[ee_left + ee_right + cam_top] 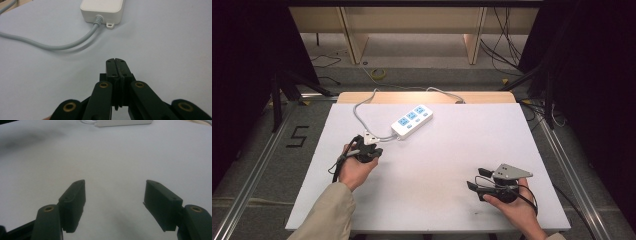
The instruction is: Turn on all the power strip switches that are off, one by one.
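A white power strip (412, 120) with blue-faced sockets lies at the back middle of the white table (452, 150). Its grey cable (362, 117) loops left and back off the far edge. My left gripper (371, 142) is held just in front of the cable, pointing toward the strip. In the left gripper view its jaws are pressed together with nothing between them (116, 62), and the strip's cable end (102, 10) lies ahead. My right gripper (476, 179) rests at the front right, pointing left. Its jaws stand wide apart over bare table (115, 195).
The table's far wooden edge (427, 97) borders a floor with loose cables (377, 74) and desk legs. Dark curtains hang on both sides. The strip (122, 122) appears at the top of the right gripper view.
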The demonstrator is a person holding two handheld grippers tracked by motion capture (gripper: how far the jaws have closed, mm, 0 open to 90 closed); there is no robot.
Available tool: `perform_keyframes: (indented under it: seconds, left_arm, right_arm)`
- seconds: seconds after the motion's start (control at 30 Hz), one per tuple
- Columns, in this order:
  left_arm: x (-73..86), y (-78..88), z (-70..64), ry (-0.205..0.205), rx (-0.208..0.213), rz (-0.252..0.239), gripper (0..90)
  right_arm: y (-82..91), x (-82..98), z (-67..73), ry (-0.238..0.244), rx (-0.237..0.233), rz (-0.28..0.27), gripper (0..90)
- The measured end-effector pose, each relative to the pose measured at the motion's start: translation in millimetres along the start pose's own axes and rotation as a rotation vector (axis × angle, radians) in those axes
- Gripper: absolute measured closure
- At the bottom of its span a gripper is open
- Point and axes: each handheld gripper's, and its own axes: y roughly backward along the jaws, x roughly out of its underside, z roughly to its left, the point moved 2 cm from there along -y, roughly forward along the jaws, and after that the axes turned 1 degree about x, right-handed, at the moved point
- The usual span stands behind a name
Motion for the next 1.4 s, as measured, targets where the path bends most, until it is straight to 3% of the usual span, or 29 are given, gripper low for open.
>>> perform_keyframes:
  seconds: [0.3,0.6,1.4]
  left_arm:
    - [-13.1,-11.5,0.0,-0.044,-0.015,-0.008,89.8]
    - [-26.9,-19.8,-1.0,-0.038,-0.008,-0.003,89.8]
    - [-65.6,-38.3,-1.3,-0.071,-0.010,0.014,89.9]
  right_arm:
    - [0.6,1.2,-0.6,-0.005,0.001,-0.002,34.5]
    - [1.2,1.6,-0.3,-0.004,0.001,0.001,34.6]
    - [0.3,2.2,0.2,-0.001,-0.006,0.002,34.6]
